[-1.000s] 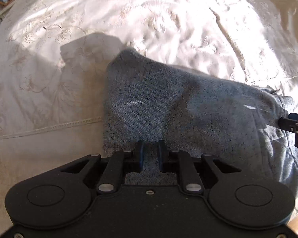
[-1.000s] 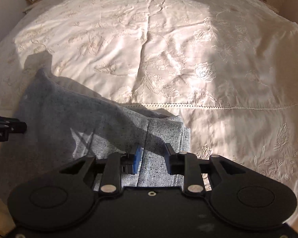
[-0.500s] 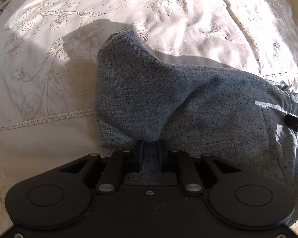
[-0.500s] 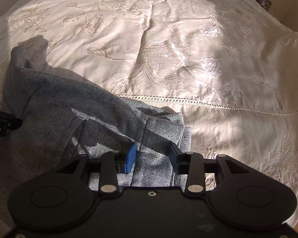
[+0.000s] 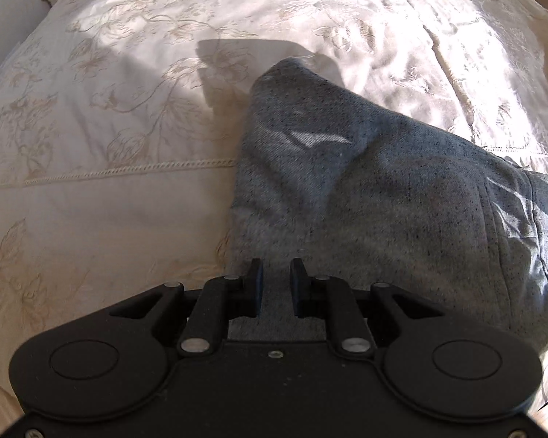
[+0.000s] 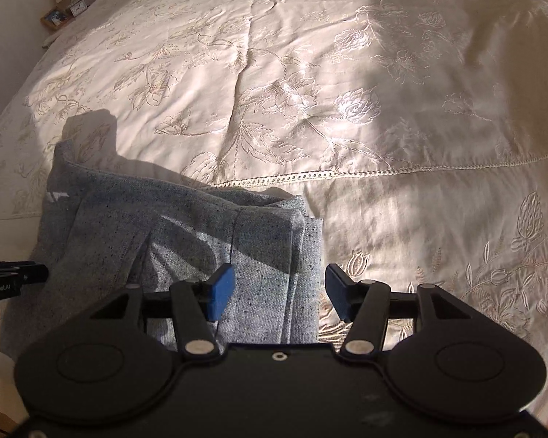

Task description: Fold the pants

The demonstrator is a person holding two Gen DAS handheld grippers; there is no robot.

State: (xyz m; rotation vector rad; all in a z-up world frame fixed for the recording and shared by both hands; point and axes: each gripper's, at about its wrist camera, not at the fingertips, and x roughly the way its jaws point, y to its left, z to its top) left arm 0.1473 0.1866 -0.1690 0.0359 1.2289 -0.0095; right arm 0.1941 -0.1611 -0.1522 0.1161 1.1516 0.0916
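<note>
The pants (image 5: pixel 402 197) are lying on the bedspread (image 5: pixel 109 200) as a folded grey bundle, their long side running across between the two grippers and one corner poking away toward the far end of the bed. In the right wrist view the pants (image 6: pixel 186 226) are showing stacked layers with a seam and a folded edge on their right side, crossing the lace band of the bedspread (image 6: pixel 402 109). The cloth is speckled blue-grey, partly sunlit, partly shadowed. The left gripper (image 5: pixel 276 277) is pinching the near edge of the cloth between narrow jaws. The right gripper (image 6: pixel 279 292) has just been opening; its jaws are standing wide apart, with the folded edge between them but not pressed. A shelf (image 6: pixel 64 14) with small frames is sitting beyond the bed.
</note>
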